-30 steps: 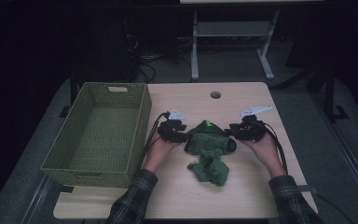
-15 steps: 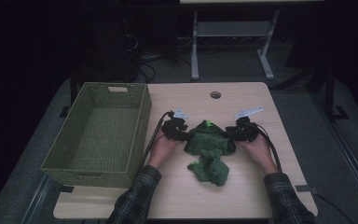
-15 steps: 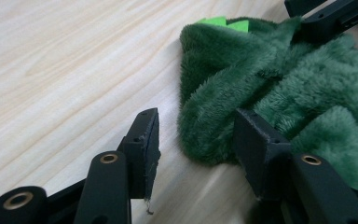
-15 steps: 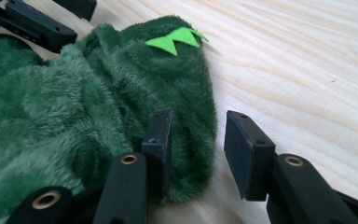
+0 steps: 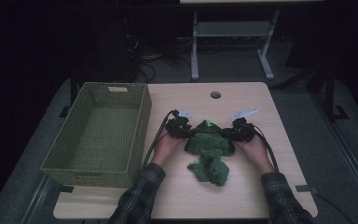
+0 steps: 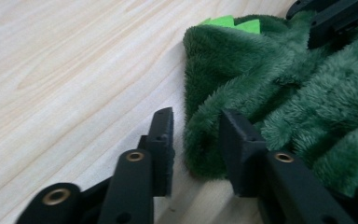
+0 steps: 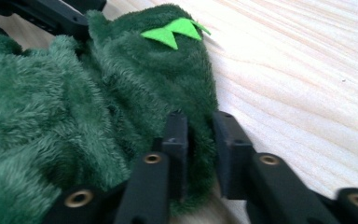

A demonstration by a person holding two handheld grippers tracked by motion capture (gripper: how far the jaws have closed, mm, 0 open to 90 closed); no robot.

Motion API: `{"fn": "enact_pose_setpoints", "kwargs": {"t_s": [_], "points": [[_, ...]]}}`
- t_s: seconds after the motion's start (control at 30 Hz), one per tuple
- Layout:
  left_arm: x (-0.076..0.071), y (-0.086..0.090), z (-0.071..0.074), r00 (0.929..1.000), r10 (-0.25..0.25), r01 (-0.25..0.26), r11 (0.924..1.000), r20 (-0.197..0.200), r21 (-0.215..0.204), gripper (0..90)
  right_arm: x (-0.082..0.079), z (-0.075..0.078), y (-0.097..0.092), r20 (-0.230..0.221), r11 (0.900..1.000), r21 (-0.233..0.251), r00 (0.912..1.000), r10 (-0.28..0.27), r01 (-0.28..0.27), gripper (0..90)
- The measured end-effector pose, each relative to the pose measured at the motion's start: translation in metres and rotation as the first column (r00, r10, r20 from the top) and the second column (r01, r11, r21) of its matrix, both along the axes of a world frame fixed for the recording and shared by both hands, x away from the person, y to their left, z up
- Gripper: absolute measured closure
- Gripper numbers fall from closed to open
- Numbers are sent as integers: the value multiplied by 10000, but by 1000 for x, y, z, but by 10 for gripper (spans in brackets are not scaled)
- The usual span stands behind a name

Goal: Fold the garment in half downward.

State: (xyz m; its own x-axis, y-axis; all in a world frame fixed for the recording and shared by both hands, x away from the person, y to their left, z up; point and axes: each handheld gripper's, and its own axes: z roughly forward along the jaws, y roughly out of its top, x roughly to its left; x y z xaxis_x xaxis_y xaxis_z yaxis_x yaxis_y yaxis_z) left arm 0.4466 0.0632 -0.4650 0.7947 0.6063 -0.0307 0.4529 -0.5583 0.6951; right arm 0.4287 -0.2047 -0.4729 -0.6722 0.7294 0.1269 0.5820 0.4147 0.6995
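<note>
Since the earlier frames both hands have sunk a little toward the table and drawn in against the garment, and the jaws of both have just been closing. Nearest the person, a crumpled tail of the dark green fleece garment [image 5: 209, 154] lies on the pale wooden table [image 5: 242, 196] between the two plaid-sleeved forearms. Just beyond it, the left hand-held gripper [image 6: 193, 140] has a fold of the garment's left edge between its jaws, one pad against the fleece, the other with a thin gap beside it, so not yet a firm pinch. The right hand-held gripper [image 7: 199, 140] is narrower, its jaws pinching the right edge fold. The garment's bulk thus lies inward of each tool, stretched crosswise between them, both hands equally near. Bright green felt spikes [image 7: 175, 31] sit at its far edge. To the left stands an empty olive woven basket [image 5: 142, 116], its near wall just beside the left forearm. No label or writing can be read.
</note>
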Motion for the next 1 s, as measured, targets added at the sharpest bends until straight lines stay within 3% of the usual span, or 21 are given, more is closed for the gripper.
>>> {"fn": "enact_pose_setpoints", "kwargs": {"t_s": [0.13,0.23,0.4,0.73,0.8,0.87,1.0], "points": [[1,-2,-3,9999,-122,120,9997,78,205,675,0,0,-1,63,10000,-4,10000,-13,14,847],[2,-3,-4,9999,-103,103,9999,78,94,680,0,1,-1,38,9998,158,10000,-79,78,859],[1,-4,-1,9999,-99,98,9999,105,121,844,0,2,0,84,9998,174,10000,-23,22,867],[0,1,14,9992,-62,85,9982,384,-599,860,-2,12,-5,365,9984,571,9993,-38,17,867],[-1,2,19,9993,-13,43,9969,379,-788,861,-3,16,-5,500,9977,679,9987,-55,21,868],[-2,3,24,9987,-5,55,9949,502,-1007,861,-1,21,-5,254,9973,741,9997,-14,-5,867],[-4,5,34,9973,-54,154,9906,732,-1363,861,-1,33,-4,520,9957,923,9986,14,-62,867]]}}
